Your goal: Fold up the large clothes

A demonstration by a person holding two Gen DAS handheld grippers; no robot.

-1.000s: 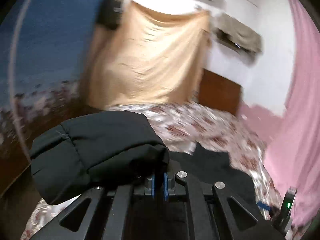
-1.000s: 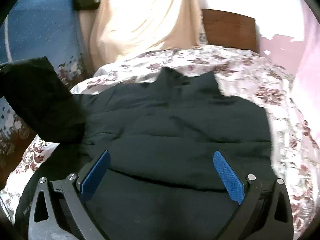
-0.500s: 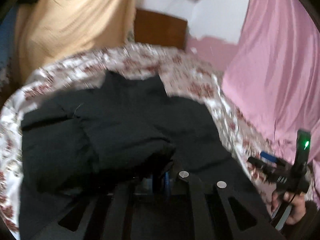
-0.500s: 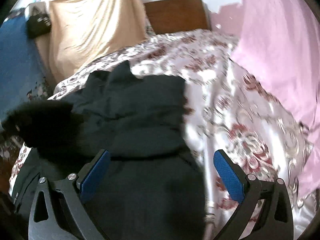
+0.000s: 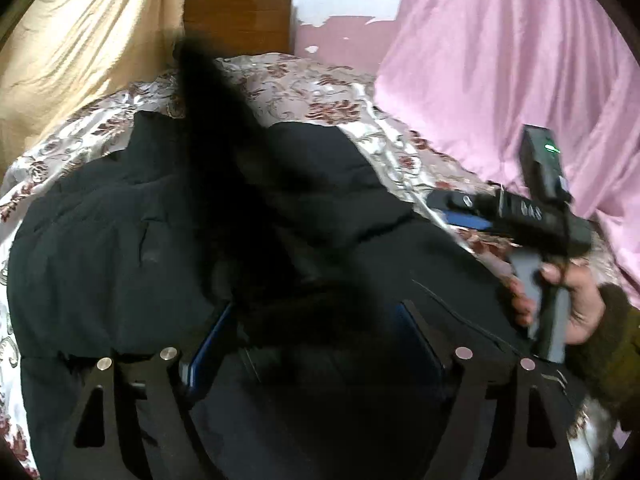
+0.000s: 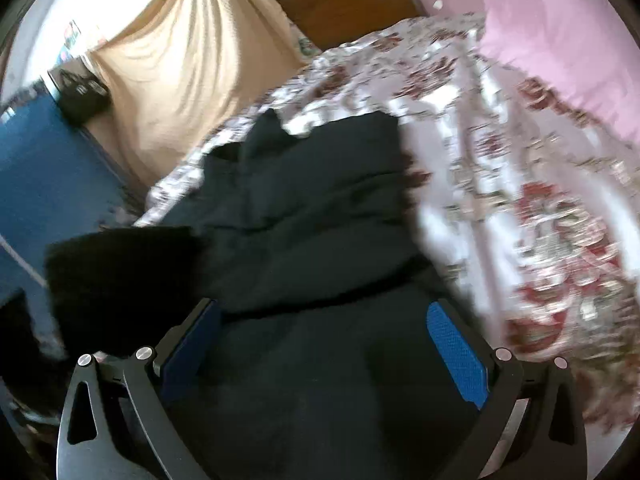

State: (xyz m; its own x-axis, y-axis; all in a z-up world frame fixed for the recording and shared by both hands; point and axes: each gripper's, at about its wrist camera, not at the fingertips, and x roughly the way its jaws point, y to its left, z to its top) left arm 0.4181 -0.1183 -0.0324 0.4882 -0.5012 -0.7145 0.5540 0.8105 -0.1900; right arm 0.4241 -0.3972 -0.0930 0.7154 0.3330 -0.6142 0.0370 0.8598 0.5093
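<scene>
A large black padded jacket (image 5: pixel 120 232) lies spread on a bed with a floral cover (image 5: pixel 312 84). My left gripper (image 5: pixel 316 340) is open just above the jacket; a blurred black sleeve (image 5: pixel 224 152) is falling in front of it, no longer held. My right gripper (image 6: pixel 320 344) is open and empty over the jacket's (image 6: pixel 312 208) lower part; it also shows in the left wrist view (image 5: pixel 472 212), held by a hand at the jacket's right edge. The sleeve's end (image 6: pixel 120 272) shows at the left in the right wrist view.
A pink curtain (image 5: pixel 500 60) hangs along the bed's right side. A tan cloth (image 5: pixel 80 48) hangs at the left, with a wooden headboard (image 5: pixel 236 20) behind. A blue surface (image 6: pixel 44 188) and a dark bag (image 6: pixel 82 94) are at the far left.
My left gripper swung the sleeve from the left over the jacket body, then opened and let it go. My right gripper stayed open and turned to the right.
</scene>
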